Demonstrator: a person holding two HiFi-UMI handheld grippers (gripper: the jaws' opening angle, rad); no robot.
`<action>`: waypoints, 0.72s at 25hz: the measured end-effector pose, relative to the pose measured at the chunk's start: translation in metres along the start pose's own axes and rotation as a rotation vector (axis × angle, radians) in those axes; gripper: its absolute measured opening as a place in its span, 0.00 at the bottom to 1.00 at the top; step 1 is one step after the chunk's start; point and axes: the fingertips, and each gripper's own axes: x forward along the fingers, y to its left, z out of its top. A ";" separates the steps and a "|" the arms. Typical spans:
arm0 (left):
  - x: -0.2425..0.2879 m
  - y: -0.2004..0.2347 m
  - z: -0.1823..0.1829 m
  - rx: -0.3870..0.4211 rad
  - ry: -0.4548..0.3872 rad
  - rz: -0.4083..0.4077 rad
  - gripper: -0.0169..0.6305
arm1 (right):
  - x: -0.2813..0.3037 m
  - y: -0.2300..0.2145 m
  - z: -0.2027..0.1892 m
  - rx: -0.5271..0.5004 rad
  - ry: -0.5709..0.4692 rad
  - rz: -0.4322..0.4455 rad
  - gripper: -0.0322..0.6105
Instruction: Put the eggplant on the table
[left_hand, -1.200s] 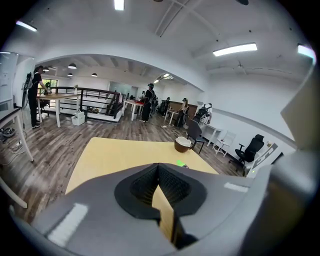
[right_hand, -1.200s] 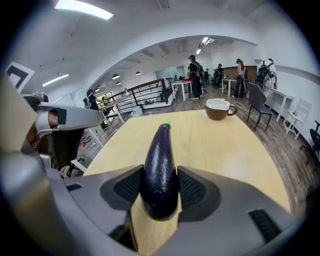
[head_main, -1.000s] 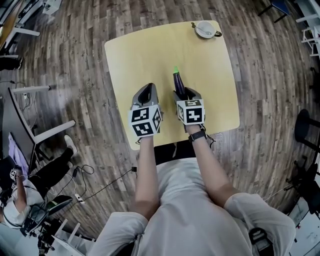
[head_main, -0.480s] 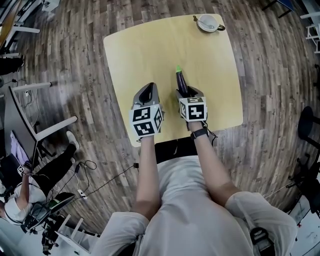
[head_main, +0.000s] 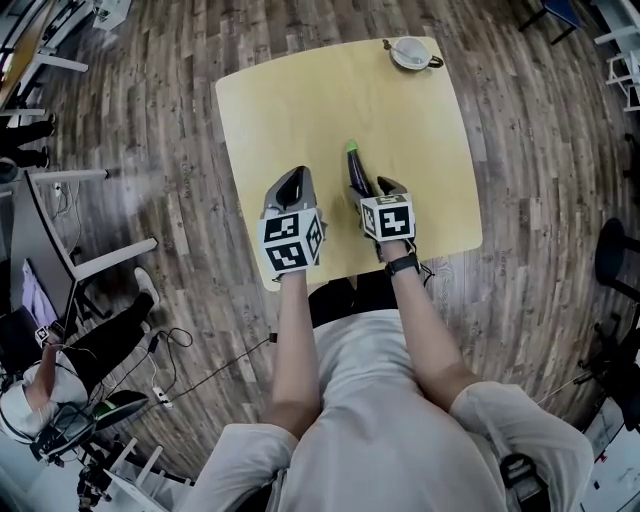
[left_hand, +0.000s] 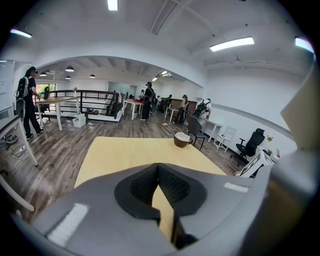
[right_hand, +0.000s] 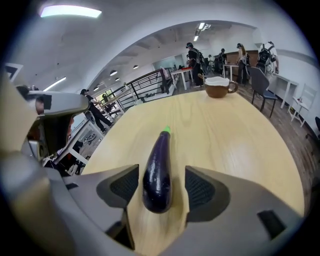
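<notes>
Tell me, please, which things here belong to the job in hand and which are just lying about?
Part of the job: the eggplant, lying on the table; the right tongs, which have just been opening, with the eggplant between them and the pads clear of it.
Just lying about: the cup at the table's far corner.

The jaws of the right gripper (right_hand: 161, 192) have just been opening and stand clear of the eggplant (right_hand: 157, 170) lying between them on the table (right_hand: 220, 135). Its green tip points away from the gripper, toward a far cup (right_hand: 218, 87).
</notes>
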 end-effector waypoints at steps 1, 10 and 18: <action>-0.003 0.000 0.003 0.000 -0.009 0.002 0.04 | -0.005 -0.001 0.003 -0.005 -0.013 -0.004 0.45; -0.032 0.002 0.046 0.009 -0.122 0.011 0.04 | -0.061 0.016 0.069 -0.092 -0.226 -0.041 0.45; -0.068 0.001 0.096 0.055 -0.240 0.001 0.04 | -0.108 0.058 0.125 -0.192 -0.385 -0.040 0.35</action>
